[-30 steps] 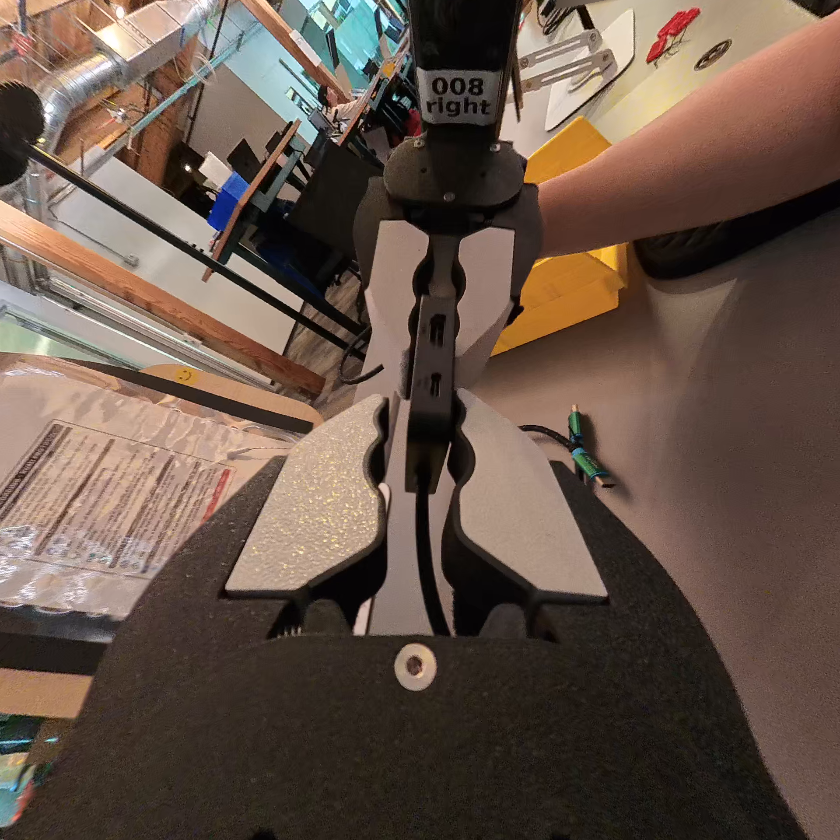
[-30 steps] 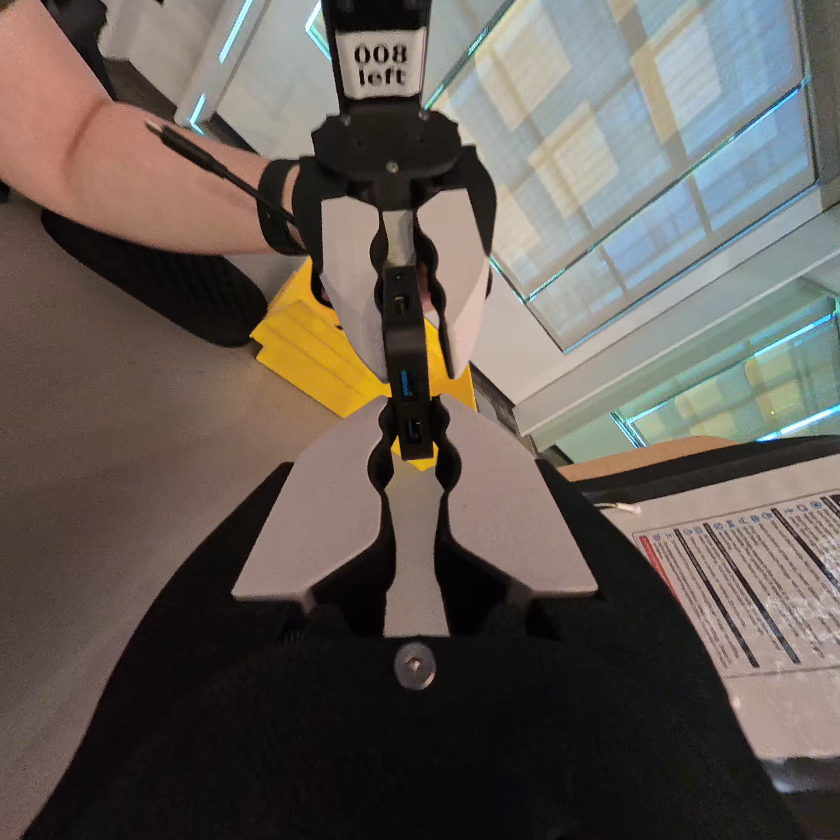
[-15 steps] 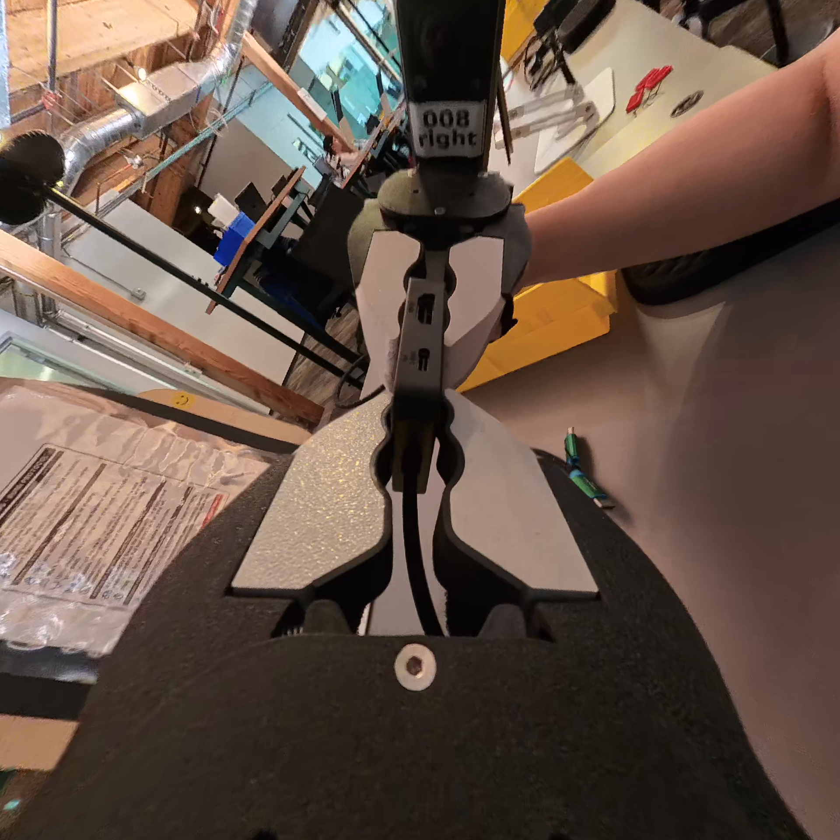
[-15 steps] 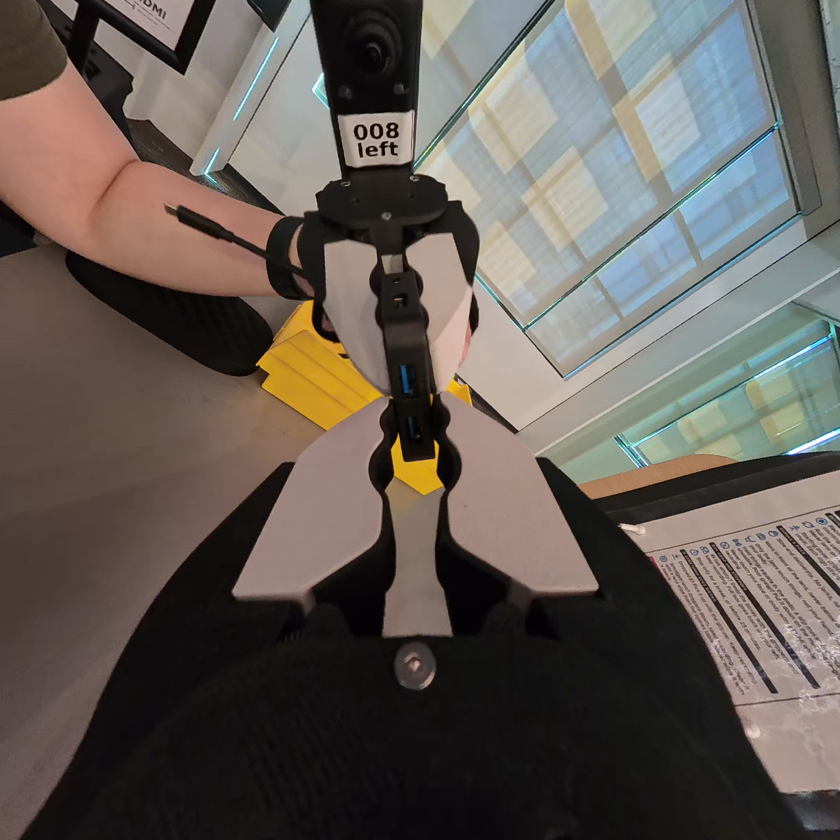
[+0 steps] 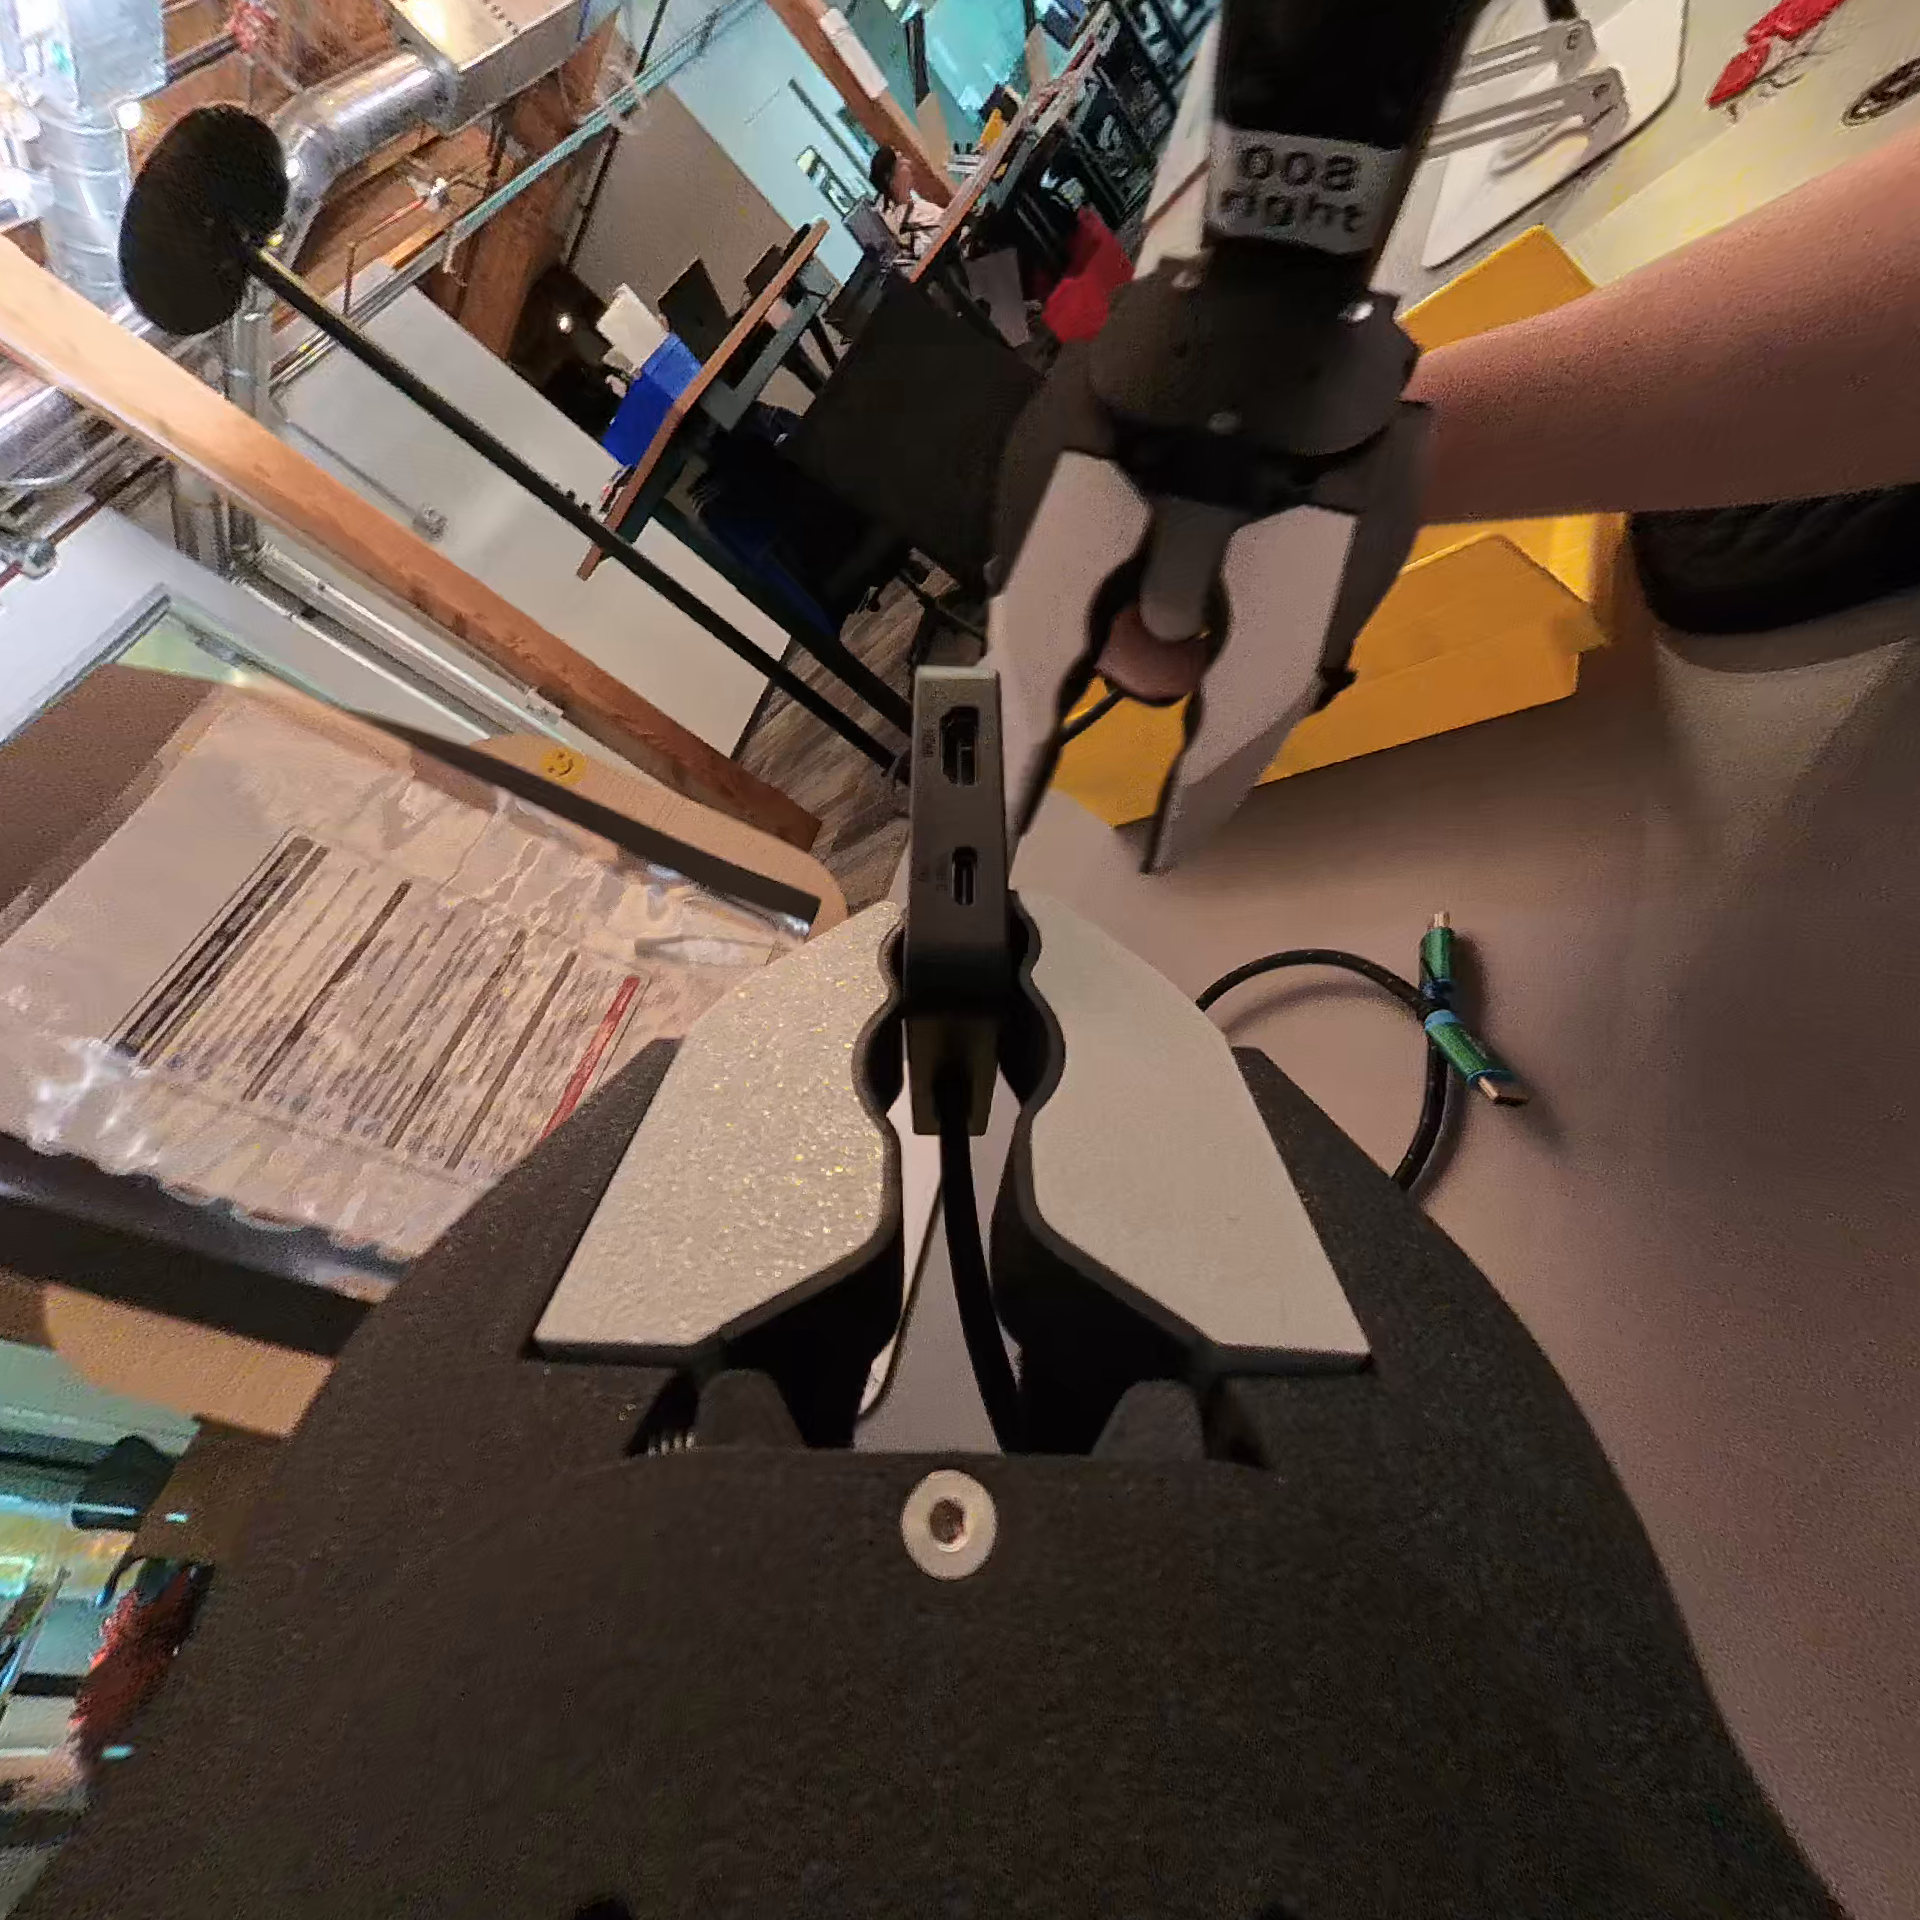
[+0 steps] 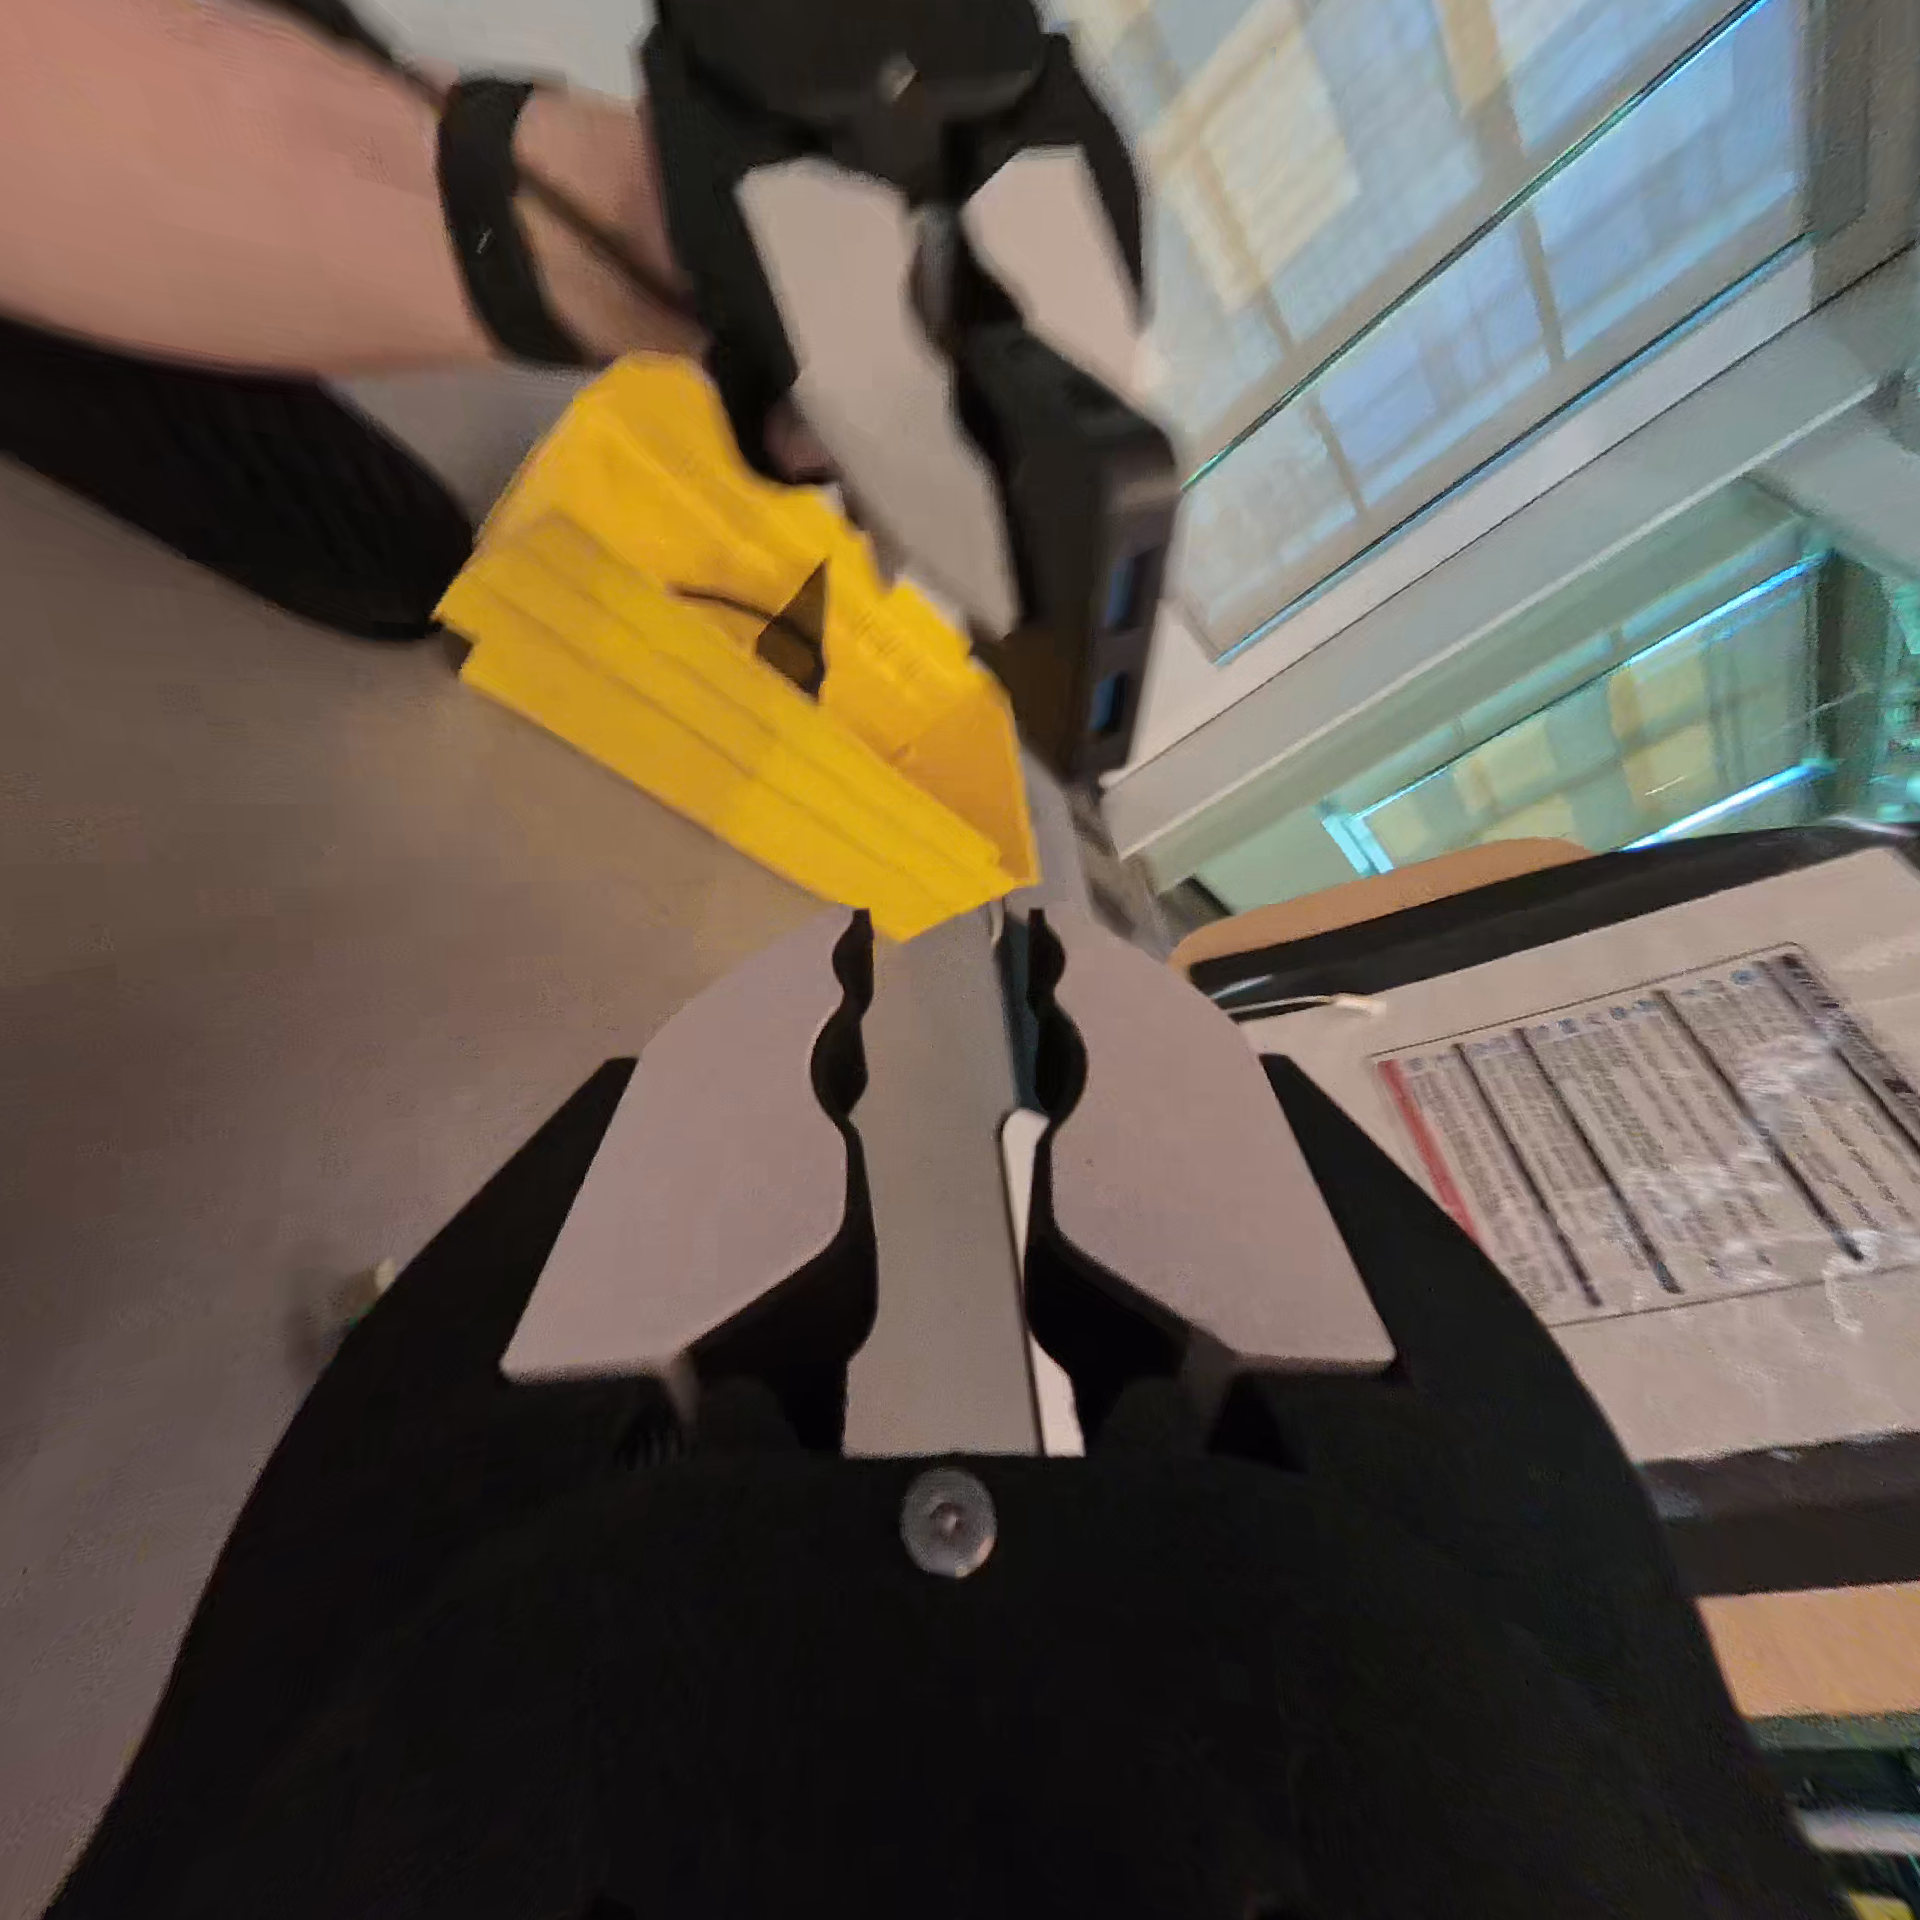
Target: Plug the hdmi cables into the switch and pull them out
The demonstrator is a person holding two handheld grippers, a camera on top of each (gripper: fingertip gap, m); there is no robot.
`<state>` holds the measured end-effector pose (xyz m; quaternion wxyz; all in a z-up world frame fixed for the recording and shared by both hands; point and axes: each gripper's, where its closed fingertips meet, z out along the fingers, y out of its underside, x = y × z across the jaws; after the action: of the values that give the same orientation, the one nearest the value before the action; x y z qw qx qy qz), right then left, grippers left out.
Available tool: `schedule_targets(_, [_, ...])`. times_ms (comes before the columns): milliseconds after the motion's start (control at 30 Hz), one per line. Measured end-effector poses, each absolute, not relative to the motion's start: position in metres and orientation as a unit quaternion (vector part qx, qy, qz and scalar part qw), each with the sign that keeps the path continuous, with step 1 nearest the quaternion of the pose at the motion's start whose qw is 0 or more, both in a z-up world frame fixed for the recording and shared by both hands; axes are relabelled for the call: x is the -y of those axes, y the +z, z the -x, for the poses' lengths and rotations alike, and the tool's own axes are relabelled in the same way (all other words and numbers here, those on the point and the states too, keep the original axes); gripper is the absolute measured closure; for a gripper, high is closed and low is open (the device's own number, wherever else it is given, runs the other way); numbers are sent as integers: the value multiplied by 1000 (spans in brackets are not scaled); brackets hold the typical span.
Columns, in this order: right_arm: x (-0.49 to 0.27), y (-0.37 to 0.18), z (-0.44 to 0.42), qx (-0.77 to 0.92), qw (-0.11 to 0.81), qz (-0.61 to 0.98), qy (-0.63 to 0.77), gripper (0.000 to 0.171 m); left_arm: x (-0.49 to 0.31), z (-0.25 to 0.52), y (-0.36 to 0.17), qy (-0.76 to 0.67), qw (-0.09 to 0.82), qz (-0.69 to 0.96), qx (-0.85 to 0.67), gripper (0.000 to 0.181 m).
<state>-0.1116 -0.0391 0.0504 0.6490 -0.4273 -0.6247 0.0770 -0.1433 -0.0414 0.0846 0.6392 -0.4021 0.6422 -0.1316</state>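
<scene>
In the left wrist view my left gripper [image 5: 956, 914] is shut on the lower end of the dark grey switch [image 5: 956, 790], which points away with its ports showing. The switch's own black lead [image 5: 971, 1247] runs back between the fingers. My right gripper [image 5: 1132, 769] hangs just right of the switch, open and empty. An HDMI cable with green plugs [image 5: 1455, 1029] lies on the grey table [image 5: 1714, 1143] to the right. In the blurred right wrist view my right gripper [image 6: 943, 935] is open and empty, and the left gripper holds the switch [image 6: 1101, 582] above it.
A yellow bin [image 5: 1455, 665] stands behind the grippers on the table and also shows in the right wrist view [image 6: 727, 707]. A plastic-wrapped printed sheet on a box [image 5: 364, 987] lies to the left. A person's forearm [image 5: 1662, 395] reaches in from the right. One gripper's finger ends stand about 5 centimeters off the other's.
My right gripper has opened, let go of the far end of the switch and moved off to the side. My left gripper still holds the switch.
</scene>
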Motion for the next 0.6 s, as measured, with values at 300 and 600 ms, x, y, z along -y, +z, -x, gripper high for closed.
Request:
schedule_targets(300, [59, -86, 88, 751, 316, 571, 100, 155, 31, 182, 111, -126, 660, 416, -613, 168])
schedule_targets(600, [56, -133, 60, 790, 134, 599, 17, 150, 29, 184, 114, -134, 660, 409, -615, 167])
